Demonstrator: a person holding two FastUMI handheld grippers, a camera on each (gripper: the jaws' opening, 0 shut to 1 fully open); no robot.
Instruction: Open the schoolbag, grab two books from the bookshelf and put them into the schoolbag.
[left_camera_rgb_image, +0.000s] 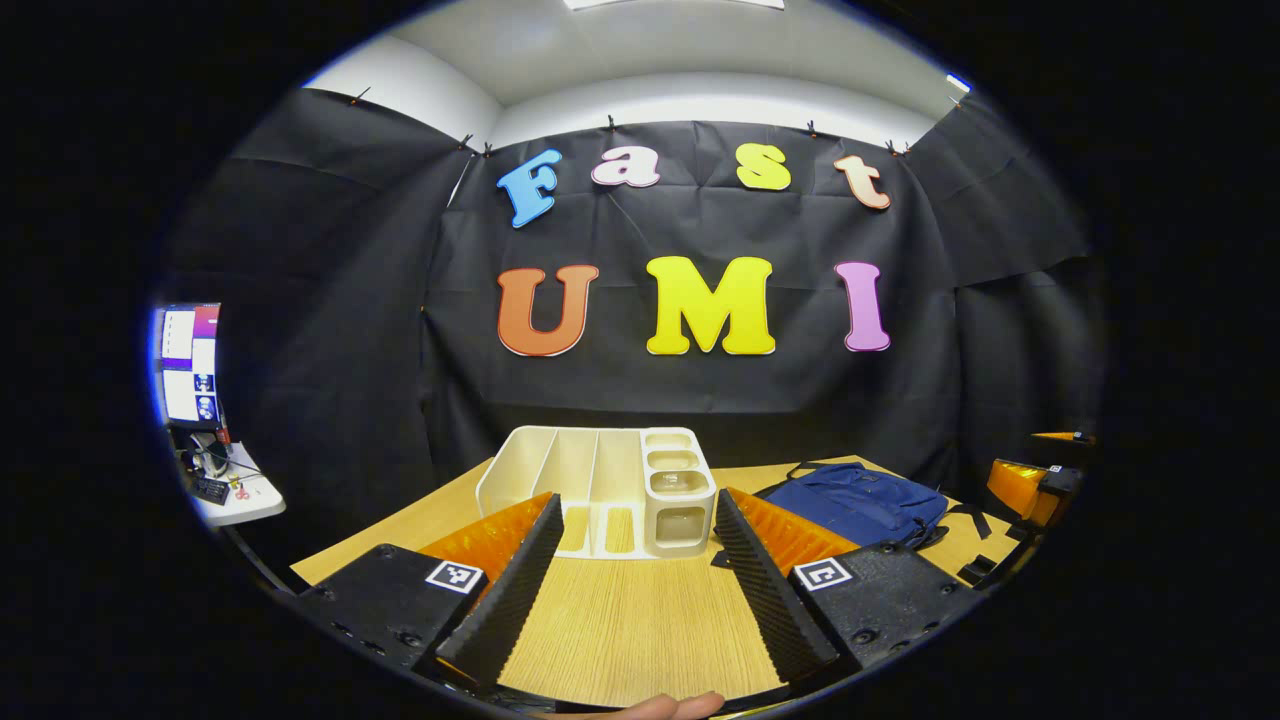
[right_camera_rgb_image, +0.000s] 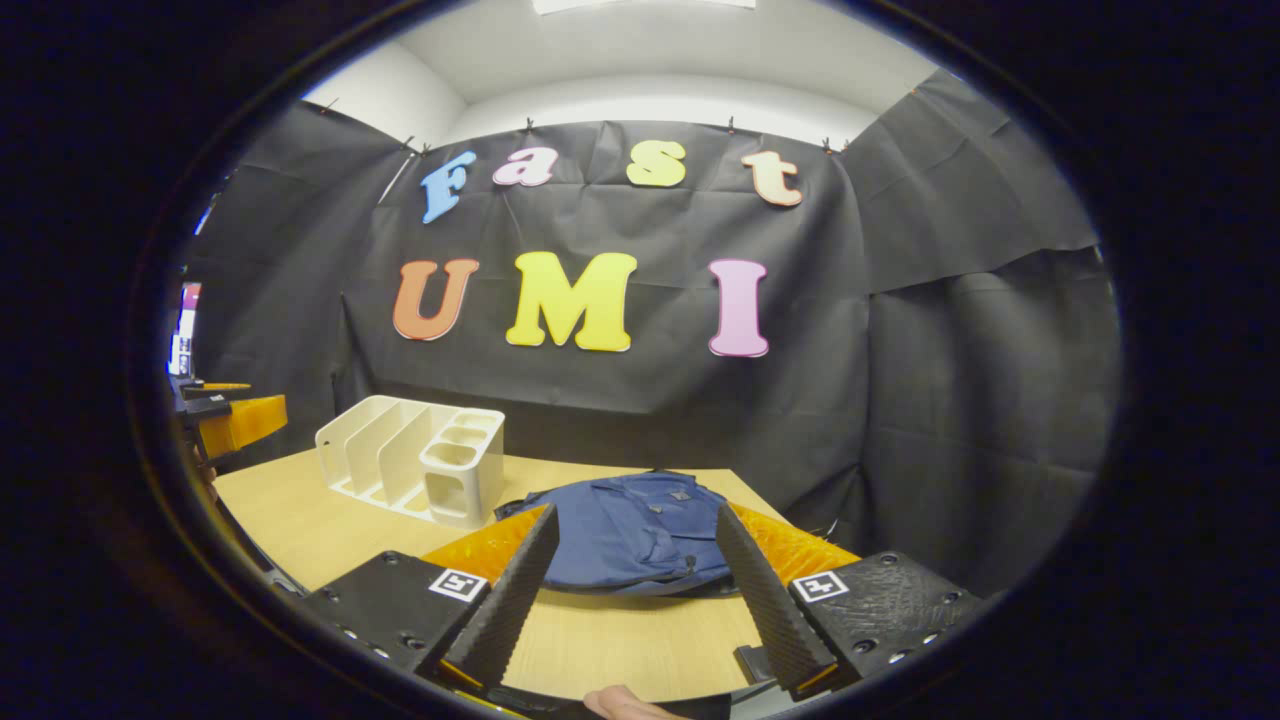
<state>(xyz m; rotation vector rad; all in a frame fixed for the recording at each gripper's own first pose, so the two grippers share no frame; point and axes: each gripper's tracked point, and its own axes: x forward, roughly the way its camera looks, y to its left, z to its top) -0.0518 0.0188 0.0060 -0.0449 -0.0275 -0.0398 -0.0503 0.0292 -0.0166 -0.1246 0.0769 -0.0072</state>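
Light wooden tabletop (right_camera_rgb_image: 330, 520) bearing an empty-looking white plastic slotted bookshelf (left_camera_rgb_image: 600, 490) and flat, apparently closed blue fabric schoolbag (right_camera_rgb_image: 630, 535) (no books visible); left gripper (left_camera_rgb_image: 632, 575) and right gripper (right_camera_rgb_image: 630, 585) both spread, holding nothing, task seemingly unstarted.

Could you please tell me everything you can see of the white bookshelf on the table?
The bookshelf is a white desk organiser that looks like plastic, standing upright on the wooden table. It has tall slanted dividers forming open slots on one side and a column of small rounded compartments at the end nearer the blue schoolbag. No books can be seen in its slots. It stands apart from the schoolbag, and neither gripper touches it.
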